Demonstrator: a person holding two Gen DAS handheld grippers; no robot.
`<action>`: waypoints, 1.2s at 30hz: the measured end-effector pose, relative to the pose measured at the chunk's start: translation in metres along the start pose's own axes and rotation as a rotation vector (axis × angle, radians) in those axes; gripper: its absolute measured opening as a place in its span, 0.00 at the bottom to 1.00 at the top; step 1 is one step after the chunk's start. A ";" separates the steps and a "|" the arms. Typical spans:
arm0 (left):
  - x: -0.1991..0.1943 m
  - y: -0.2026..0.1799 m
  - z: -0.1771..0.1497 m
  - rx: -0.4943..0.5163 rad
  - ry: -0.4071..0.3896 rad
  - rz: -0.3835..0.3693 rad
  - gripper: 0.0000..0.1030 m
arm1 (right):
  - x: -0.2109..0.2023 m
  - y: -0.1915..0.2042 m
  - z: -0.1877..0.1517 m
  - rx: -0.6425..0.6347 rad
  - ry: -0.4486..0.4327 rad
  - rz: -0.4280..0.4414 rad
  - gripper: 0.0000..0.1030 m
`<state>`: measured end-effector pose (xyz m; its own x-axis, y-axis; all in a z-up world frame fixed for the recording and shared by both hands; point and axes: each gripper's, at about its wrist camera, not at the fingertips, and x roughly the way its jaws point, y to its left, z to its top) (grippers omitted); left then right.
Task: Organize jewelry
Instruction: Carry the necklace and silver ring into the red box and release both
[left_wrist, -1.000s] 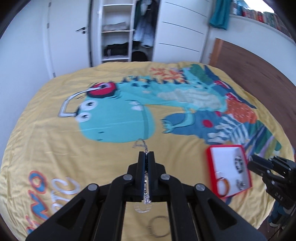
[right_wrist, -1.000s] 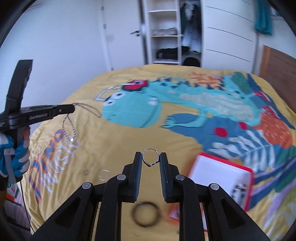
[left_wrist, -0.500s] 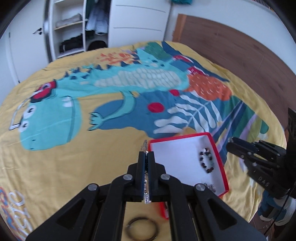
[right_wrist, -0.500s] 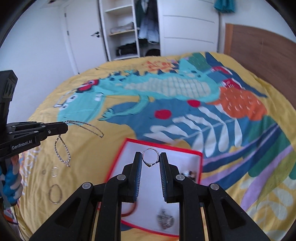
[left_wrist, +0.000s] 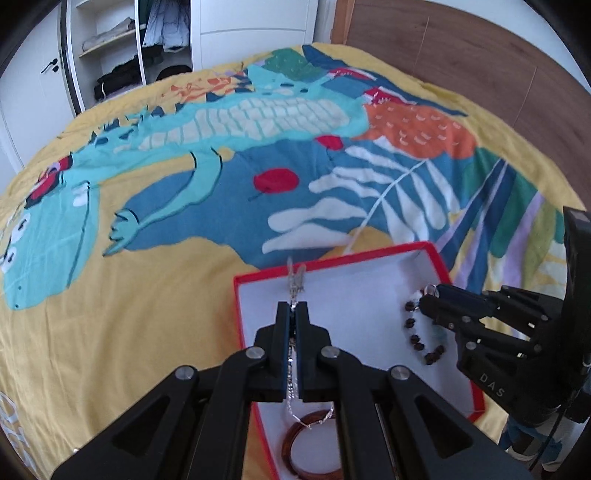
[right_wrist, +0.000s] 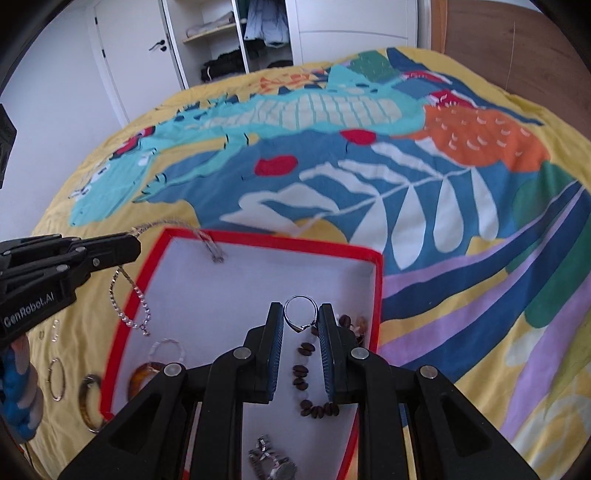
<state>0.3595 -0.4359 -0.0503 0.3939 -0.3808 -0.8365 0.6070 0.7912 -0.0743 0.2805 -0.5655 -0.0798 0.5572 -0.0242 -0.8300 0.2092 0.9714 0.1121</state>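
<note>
Over the red tray (left_wrist: 458, 275) on the bed, in my left view, my left gripper (left_wrist: 292, 308), angled down, is clenched on a limp, light silver chain (left_wrist: 294, 284); it will swing. In my right view, my right gripper (right_wrist: 300, 317), tilted likewise, grasps a stiff, slippery silver ring (right_wrist: 300, 314) by its band, above the tray.

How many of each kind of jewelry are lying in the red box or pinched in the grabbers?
Bracelets in the red box: 3 (bead bracelet, clear bracelet, amber bangle)
Watch in the box: 1
Ring in the right gripper: 1
Chain in the left gripper: 1
Total: 6
</note>
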 end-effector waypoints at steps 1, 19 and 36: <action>0.005 0.000 -0.002 -0.001 0.008 0.003 0.03 | 0.005 -0.001 -0.001 -0.002 0.010 0.000 0.18; 0.050 0.002 -0.032 -0.008 0.069 0.075 0.05 | 0.035 0.001 -0.019 -0.098 0.072 -0.037 0.18; 0.019 -0.018 -0.036 0.069 0.015 0.094 0.17 | 0.005 -0.005 -0.025 -0.100 0.045 -0.050 0.23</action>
<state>0.3314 -0.4399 -0.0847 0.4414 -0.2987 -0.8461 0.6141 0.7881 0.0422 0.2619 -0.5649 -0.0984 0.5108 -0.0647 -0.8573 0.1533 0.9880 0.0168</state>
